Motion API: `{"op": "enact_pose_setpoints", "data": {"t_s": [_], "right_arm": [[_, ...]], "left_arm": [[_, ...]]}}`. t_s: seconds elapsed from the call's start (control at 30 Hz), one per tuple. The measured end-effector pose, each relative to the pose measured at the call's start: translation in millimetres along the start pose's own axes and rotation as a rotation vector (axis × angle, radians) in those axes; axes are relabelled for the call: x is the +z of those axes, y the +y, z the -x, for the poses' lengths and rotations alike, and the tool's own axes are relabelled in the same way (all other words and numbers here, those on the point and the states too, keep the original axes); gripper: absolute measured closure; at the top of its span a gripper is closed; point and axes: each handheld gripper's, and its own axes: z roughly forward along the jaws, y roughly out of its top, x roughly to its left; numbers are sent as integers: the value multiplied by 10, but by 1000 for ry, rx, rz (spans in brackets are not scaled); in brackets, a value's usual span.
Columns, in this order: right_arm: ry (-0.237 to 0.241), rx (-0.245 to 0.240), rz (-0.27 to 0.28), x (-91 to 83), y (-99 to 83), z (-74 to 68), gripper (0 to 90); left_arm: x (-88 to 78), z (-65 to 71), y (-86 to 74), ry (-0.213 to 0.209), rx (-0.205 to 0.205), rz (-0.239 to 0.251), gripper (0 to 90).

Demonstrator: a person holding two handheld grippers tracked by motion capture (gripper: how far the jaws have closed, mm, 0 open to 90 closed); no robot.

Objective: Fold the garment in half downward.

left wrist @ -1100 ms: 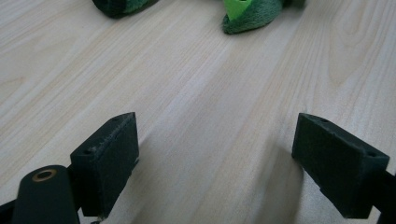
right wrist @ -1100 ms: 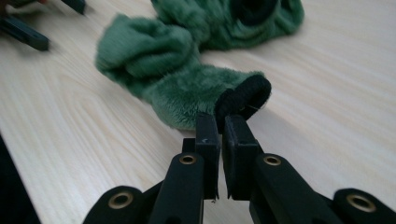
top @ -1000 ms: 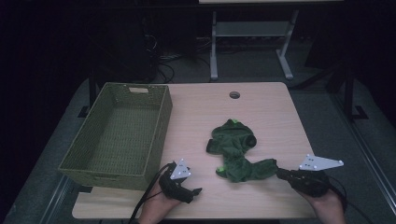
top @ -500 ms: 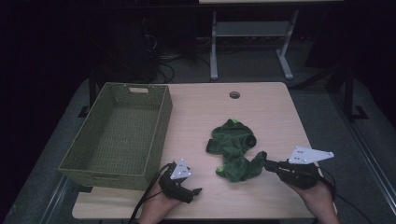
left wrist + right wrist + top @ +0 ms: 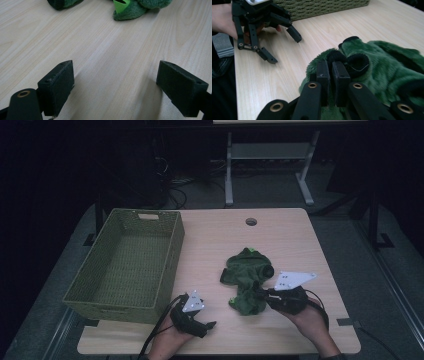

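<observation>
A green plush garment [image 5: 247, 270] with black cuffs lies crumpled right of the table's middle. My right gripper [image 5: 259, 292] is at its near edge, jaws shut on a fold of the green plush by a black cuff [image 5: 358, 63]; in the right gripper view the right gripper [image 5: 331, 65] has its pads pressed together over the cloth. My left gripper [image 5: 207, 326] rests near the front edge, open with bare wood between its pads [image 5: 58, 82]. The garment's [image 5: 130, 8] edge, with a bright green tag, lies just beyond them.
A green woven basket [image 5: 176, 245] stands empty on the left half of the wooden table [image 5: 290, 240]. A round cable hole [image 5: 251, 221] sits near the far edge. A metal stand and cables are on the dark floor behind.
My right gripper has moved left and slightly up with the garment's near edge, bunching the cloth toward the middle. The left gripper has stayed still.
</observation>
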Motion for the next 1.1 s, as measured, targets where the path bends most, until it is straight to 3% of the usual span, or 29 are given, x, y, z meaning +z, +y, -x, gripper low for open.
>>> {"op": "enact_pose_setpoints", "data": {"t_s": [0.4, 0.6, 0.8, 0.93, 1.1], "right_arm": [[55, 19, -33, 403, 80, 24, 830], [58, 37, -9, 383, 87, 48, 748], [-6, 96, 38, 258, 65, 173, 851], [-17, 134, -3, 339, -17, 227, 873], [-1, 144, -88, 522, -119, 245, 878]], "left_arm": [[2, 0, -1, 1, 1, 2, 139], [2, -4, 0, 4, 7, 3, 139], [3, -2, 0, 4, 4, 3, 139], [2, -2, 0, 3, 4, 2, 139], [-2, -5, 1, 2, 9, -3, 139]]}}
